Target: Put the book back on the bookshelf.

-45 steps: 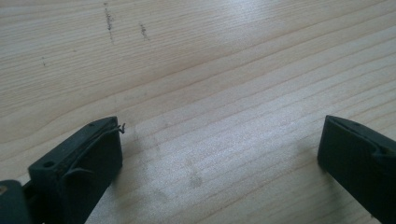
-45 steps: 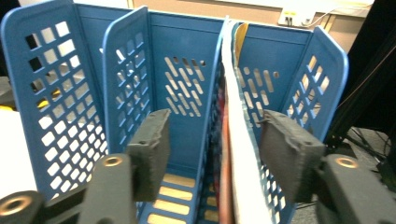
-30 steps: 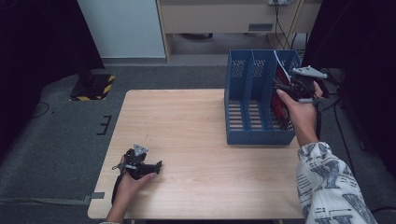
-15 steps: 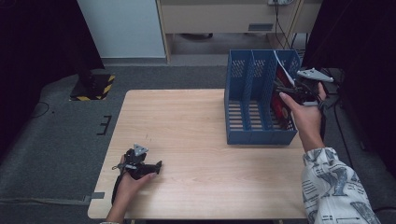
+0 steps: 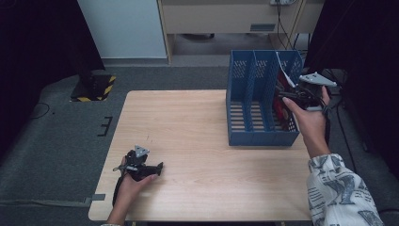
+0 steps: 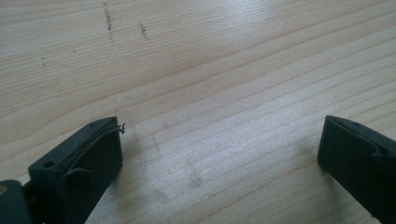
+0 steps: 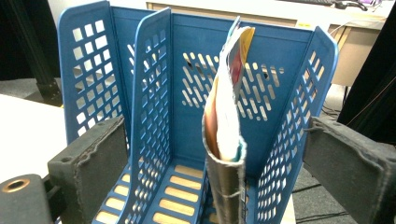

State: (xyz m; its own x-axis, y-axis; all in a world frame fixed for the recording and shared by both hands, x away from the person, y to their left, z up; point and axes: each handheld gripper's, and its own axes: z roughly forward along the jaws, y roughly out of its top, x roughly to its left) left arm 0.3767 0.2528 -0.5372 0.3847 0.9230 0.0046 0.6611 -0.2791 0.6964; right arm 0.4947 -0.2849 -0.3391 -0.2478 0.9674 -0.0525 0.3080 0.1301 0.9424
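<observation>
Blue plastic file rack (image 5: 261, 101) at the right of the high view, a magazine (image 7: 226, 121) standing in its rightmost slot — the filing looks essentially done.

The magazine leans upright between the last two dividers, curled and bowed, its spine toward the camera in the right gripper view. The right gripper (image 5: 292, 96) sits at the rack's right side, its jaws having just been opening; they stand wide with the magazine between them but clear of both pads, so it is let go. At the lower left of the high view the left gripper (image 5: 149, 168) rests on the wooden table (image 5: 188, 127) with jaws spread and nothing between them — bare wood grain in its own view. What seems left: drawing the right hand back from the rack, perhaps straightening the magazine's lean.
</observation>
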